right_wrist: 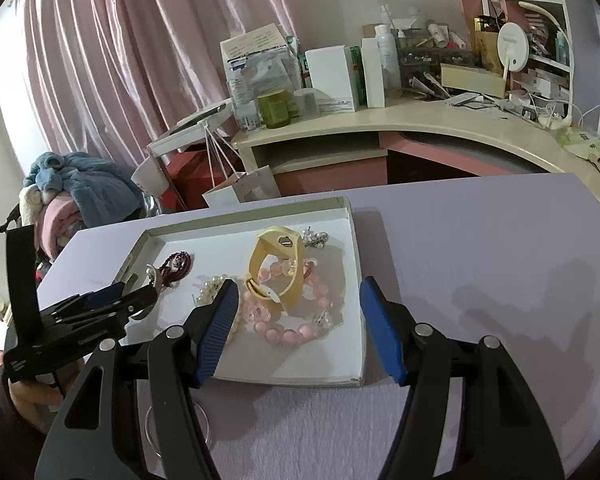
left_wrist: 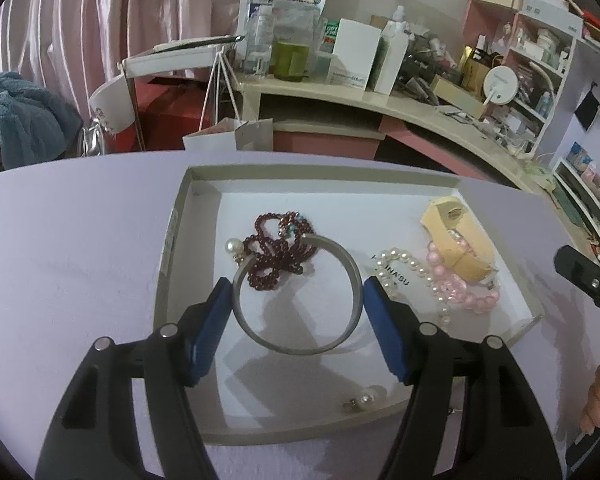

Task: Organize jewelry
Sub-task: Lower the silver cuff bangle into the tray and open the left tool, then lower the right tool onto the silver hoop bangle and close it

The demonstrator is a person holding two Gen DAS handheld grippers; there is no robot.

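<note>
Left gripper (left_wrist: pixel 296 312) tilted downward, blue pads (left_wrist: pixel 210 328) pressing either side of a silver bangle (left_wrist: pixel 296 292) — held. Right gripper (right_wrist: pixel 296 328) angled downward — jaws apart, nothing between the pads (right_wrist: pixel 382 332).

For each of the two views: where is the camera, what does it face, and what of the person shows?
Left wrist: on the left gripper, angled down at the tray; its pads flank the silver bangle; fingers at right edge.
Right wrist: on the right gripper, angled down at the tray's right side, jaws open and empty; left gripper and hand at left.
Shared: tray, yellow band, pink beads.
</note>
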